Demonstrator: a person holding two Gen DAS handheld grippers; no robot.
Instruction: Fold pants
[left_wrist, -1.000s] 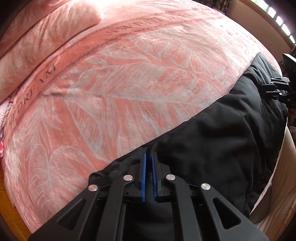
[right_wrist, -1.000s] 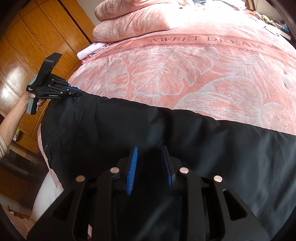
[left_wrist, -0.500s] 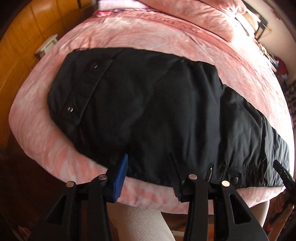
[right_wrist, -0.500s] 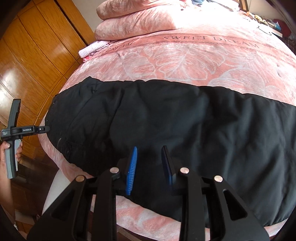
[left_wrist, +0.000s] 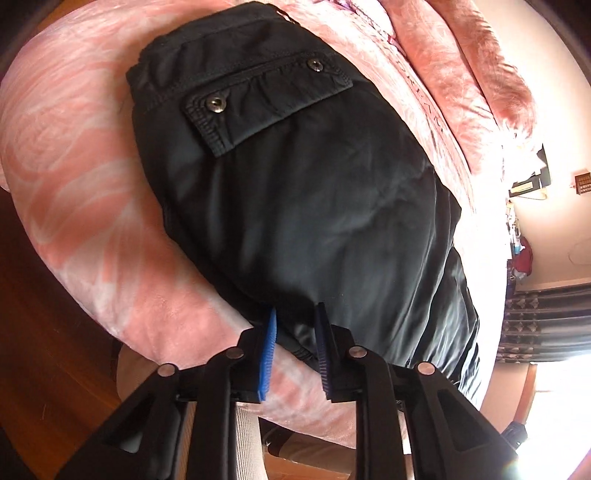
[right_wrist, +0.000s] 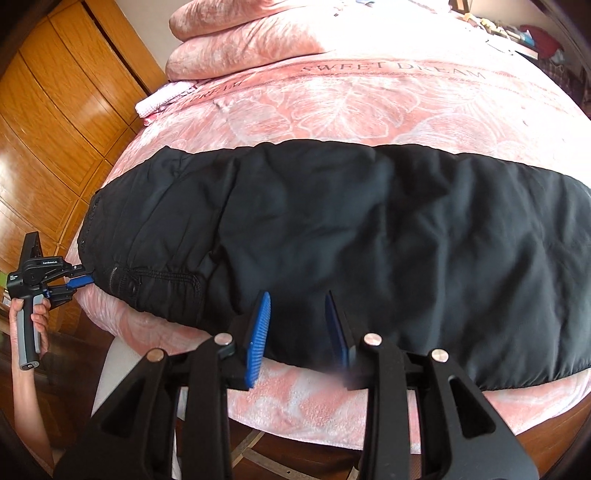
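Black pants (right_wrist: 351, 236) lie folded lengthwise across the near part of a pink bed, waist end at the left. In the left wrist view the pants (left_wrist: 314, 206) show a flap pocket with snaps (left_wrist: 266, 99). My left gripper (left_wrist: 295, 321) is open, its blue pads astride the near waist corner of the pants; it also shows in the right wrist view (right_wrist: 79, 282) at the pants' left end. My right gripper (right_wrist: 297, 306) is open at the near edge of the pants, around mid-length, holding nothing.
A pink leaf-print blanket (right_wrist: 369, 110) covers the bed, with pillows (right_wrist: 251, 37) at its head. A wooden wardrobe (right_wrist: 55, 110) stands at the left. Wooden floor (left_wrist: 44, 332) lies below the bed edge. A cluttered shelf (right_wrist: 532, 37) stands at the far right.
My left gripper let go, opened, swung round to the waist end and closed in on the near corner. My right gripper pulled back to the near edge and opened slightly wider.
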